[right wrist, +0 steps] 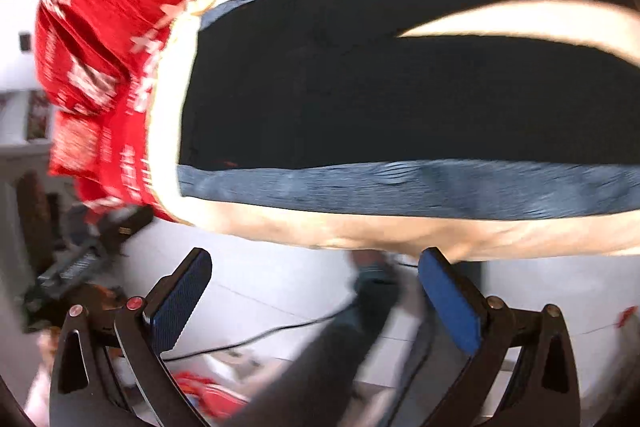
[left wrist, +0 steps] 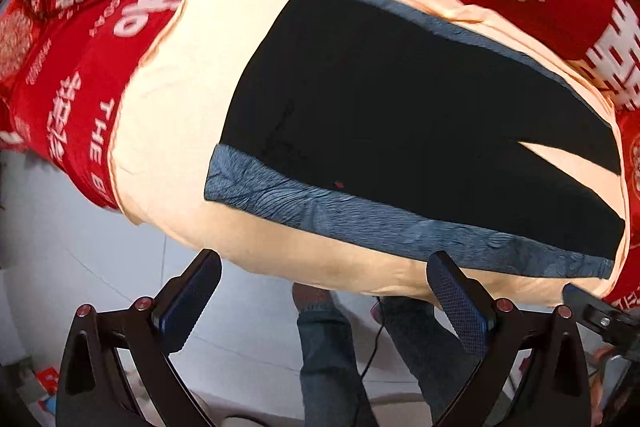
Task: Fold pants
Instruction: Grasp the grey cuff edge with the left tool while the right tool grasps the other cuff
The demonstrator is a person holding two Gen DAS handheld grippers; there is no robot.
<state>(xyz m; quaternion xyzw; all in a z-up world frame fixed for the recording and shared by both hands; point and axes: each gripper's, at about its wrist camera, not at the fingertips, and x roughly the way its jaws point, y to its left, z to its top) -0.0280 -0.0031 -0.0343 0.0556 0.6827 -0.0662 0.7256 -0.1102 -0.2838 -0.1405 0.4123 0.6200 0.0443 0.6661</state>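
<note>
Black pants (left wrist: 400, 99) with blue-grey side stripes (left wrist: 360, 219) lie flat on a cream sheet (left wrist: 172, 115), legs spread in a narrow V toward the right. They also show in the right wrist view (right wrist: 380, 95). My left gripper (left wrist: 324, 279) is open and empty, held off the near edge of the bed, short of the near stripe. My right gripper (right wrist: 316, 275) is open and empty, also off the near edge below the stripe (right wrist: 400, 187). The right gripper's body shows at the left view's right edge (left wrist: 604, 315).
A red cover with white characters (left wrist: 80, 27) surrounds the cream sheet. Below the bed edge are the white tiled floor (left wrist: 80, 267), the person's jeans-clad legs (left wrist: 332, 347), a black cable (right wrist: 260, 339) and small clutter on the floor.
</note>
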